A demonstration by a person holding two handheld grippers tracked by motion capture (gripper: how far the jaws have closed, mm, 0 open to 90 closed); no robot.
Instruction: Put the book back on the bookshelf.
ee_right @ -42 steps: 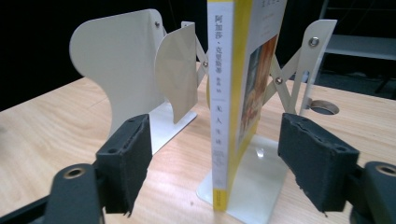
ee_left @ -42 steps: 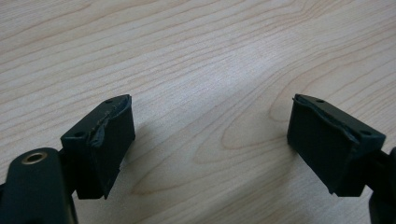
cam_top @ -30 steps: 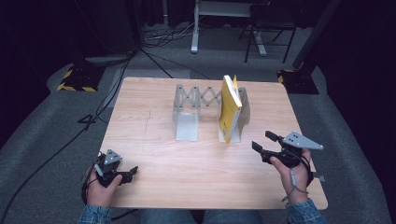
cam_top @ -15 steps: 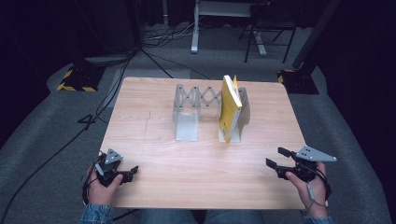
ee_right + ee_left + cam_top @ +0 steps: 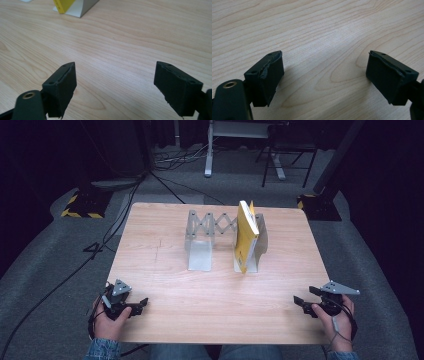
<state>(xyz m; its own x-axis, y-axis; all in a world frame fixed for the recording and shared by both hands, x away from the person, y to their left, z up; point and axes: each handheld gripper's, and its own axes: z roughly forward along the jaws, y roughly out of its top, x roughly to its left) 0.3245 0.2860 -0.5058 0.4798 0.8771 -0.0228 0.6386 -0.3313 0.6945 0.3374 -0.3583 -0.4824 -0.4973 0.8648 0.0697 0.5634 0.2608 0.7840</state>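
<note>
A yellow book [image 5: 246, 235] stands upright, leaning against the right end of a grey expandable metal book rack [image 5: 209, 238] at the middle of the wooden table [image 5: 160, 265]. My left gripper [image 5: 139, 304] rests at the near left corner of the table, open, with bare wood between its jaws [image 5: 324, 72]. At the near right edge my right gripper [image 5: 304, 297] is open too, nothing between its jaws [image 5: 115, 82]. The book's lower corner [image 5: 62, 5] and the rack's base [image 5: 82, 8] appear at the top of the right gripper view.
The table stands on grey carpet. Black cables [image 5: 100, 245] trail over the floor at the left. A yellow-and-black striped base [image 5: 80, 205] sits at the far left, and metal stand legs [image 5: 235, 150] behind the table.
My right gripper has drawn back from beside the book toward the near right edge of the table and stayed open. The left gripper has not moved.
</note>
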